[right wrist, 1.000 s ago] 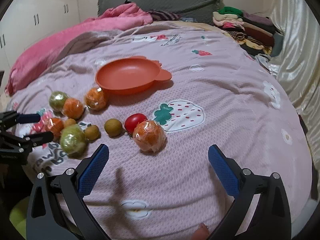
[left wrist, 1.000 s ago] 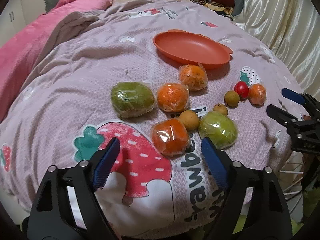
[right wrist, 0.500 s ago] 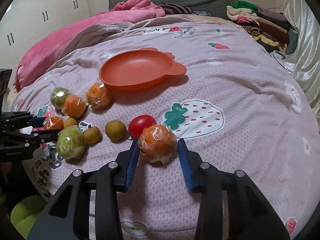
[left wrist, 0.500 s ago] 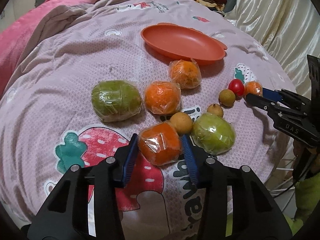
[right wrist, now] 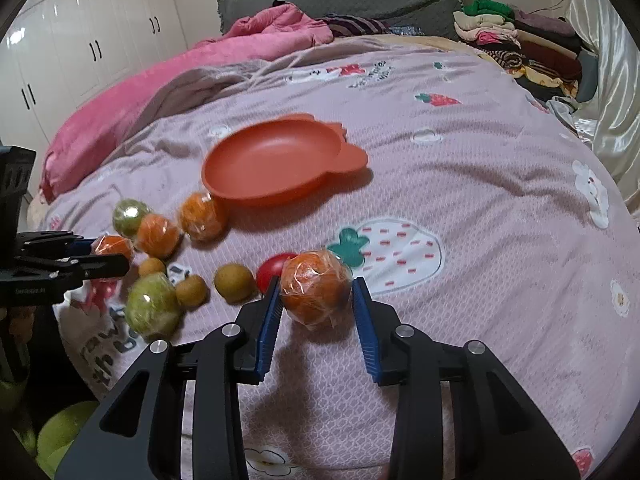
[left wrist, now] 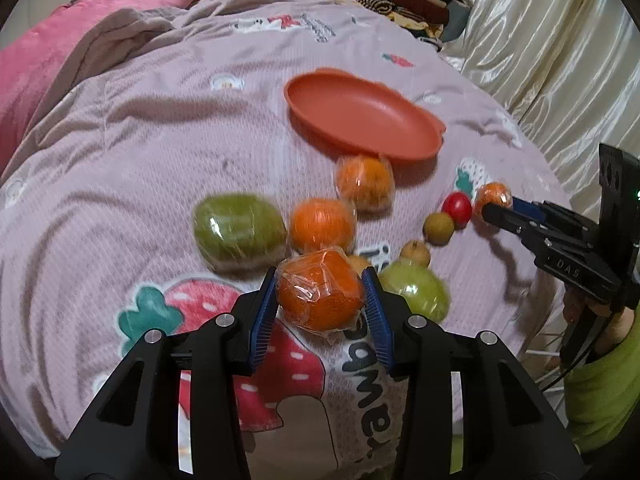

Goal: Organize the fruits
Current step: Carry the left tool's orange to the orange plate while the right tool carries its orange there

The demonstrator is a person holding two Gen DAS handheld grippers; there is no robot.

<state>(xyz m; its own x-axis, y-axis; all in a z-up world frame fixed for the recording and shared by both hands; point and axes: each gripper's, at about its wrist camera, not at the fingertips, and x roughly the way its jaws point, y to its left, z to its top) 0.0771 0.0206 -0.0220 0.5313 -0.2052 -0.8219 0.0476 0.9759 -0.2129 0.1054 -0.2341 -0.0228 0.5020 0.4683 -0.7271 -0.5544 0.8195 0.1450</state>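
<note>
My left gripper is closing, its blue pads pressing both sides of a plastic-wrapped orange near the bed's front edge. My right gripper is closing too, clamped on another wrapped orange beside a red tomato. An empty orange plate lies farther back on the quilt. Between the grippers lie two more wrapped oranges, two wrapped green fruits and small brown fruits.
The fruits rest on a pink patterned quilt over a bed. A pink blanket is bunched at the back left and folded clothes are stacked at the back right. A shiny curtain hangs along the right.
Both grippers went from wide open to clamped around a wrapped orange each, after moving forward over the fruit. The left gripper's orange now sits slightly higher, in front of a small brown fruit.
</note>
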